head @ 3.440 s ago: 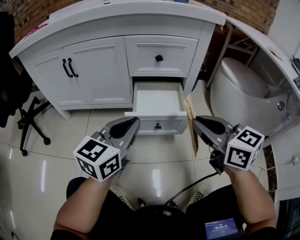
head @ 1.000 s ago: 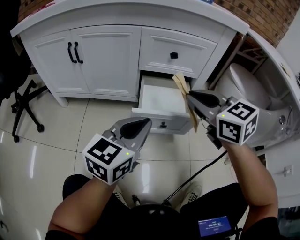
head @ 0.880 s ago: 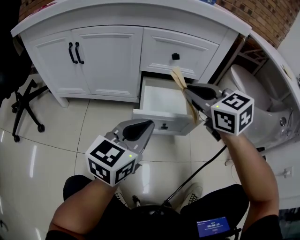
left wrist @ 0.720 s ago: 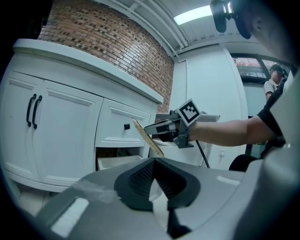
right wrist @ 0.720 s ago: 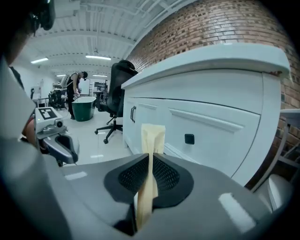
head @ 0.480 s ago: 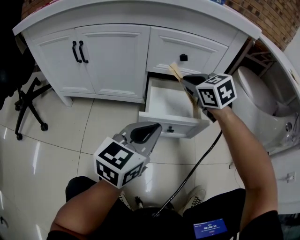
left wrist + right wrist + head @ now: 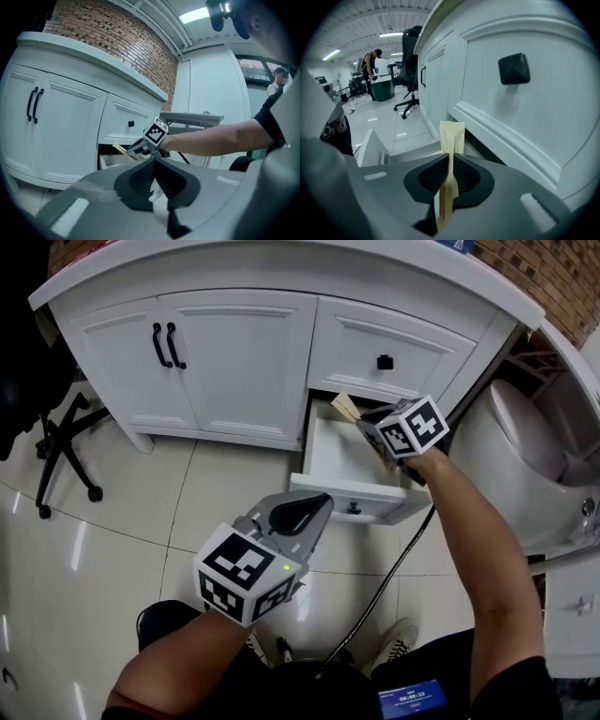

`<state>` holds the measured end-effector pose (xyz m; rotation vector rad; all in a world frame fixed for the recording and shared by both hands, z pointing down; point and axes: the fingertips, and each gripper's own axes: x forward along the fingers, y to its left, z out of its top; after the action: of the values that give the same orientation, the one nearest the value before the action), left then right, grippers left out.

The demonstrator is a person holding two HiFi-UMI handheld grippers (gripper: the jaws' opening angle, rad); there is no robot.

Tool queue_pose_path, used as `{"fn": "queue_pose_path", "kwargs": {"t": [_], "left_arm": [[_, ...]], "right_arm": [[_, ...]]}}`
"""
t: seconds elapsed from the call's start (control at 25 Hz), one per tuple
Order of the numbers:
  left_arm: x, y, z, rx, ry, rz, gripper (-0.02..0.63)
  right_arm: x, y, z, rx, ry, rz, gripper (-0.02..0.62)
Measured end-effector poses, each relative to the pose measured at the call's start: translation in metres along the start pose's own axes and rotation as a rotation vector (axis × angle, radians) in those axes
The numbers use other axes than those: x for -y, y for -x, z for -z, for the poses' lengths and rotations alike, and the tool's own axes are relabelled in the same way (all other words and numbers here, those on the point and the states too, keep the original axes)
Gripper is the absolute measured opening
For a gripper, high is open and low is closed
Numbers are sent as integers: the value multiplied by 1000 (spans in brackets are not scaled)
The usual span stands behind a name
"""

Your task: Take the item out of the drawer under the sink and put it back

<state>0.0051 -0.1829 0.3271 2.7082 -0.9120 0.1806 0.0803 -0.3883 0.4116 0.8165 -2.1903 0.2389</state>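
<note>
A flat tan paper packet (image 7: pixel 344 409) stands upright in my right gripper (image 7: pixel 367 420), which is shut on its lower part. The packet (image 7: pixel 452 136) sticks up past the right gripper (image 7: pixel 451 160) pads, just below the closed upper drawer. The open white drawer (image 7: pixel 349 491) under the sink lies beneath it, and the packet hangs over its back right corner. My left gripper (image 7: pixel 302 513) hovers shut and empty in front of the drawer. From the left gripper (image 7: pixel 152 165) I see the packet (image 7: pixel 119 149) and the right gripper (image 7: pixel 137 148) at the drawer (image 7: pixel 110 161).
The white vanity has two doors (image 7: pixel 187 357) with black handles on the left and an upper drawer with a black knob (image 7: pixel 384 362). A toilet (image 7: pixel 511 460) stands to the right and an office chair (image 7: pixel 56 442) to the left. A black cable (image 7: pixel 398 573) hangs from my right arm.
My right gripper has carried the packet forward and down, from beside the drawer's right front to over its back right corner. The left gripper has stayed about where it was.
</note>
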Motion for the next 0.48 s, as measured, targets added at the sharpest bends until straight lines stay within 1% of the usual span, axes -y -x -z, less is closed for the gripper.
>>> {"fn": "queue_pose_path", "kwargs": {"t": [0.12, 0.32, 0.36, 0.44, 0.48], "left_arm": [[0, 0, 0, -1, 2, 4, 6], [-1, -1, 0, 1, 3, 7, 6], [0, -1, 0, 1, 3, 7, 6], [0, -1, -1, 2, 2, 7, 6], [1, 0, -1, 2, 1, 7, 6]], "right_arm": [[-3, -15, 16, -88, 35, -3, 31], [-7, -27, 29, -184, 89, 0, 34], [-9, -28, 30, -202, 102, 2, 47], [-11, -28, 29, -213, 121, 6, 112], [-13, -27, 27, -205, 124, 7, 117]]}}
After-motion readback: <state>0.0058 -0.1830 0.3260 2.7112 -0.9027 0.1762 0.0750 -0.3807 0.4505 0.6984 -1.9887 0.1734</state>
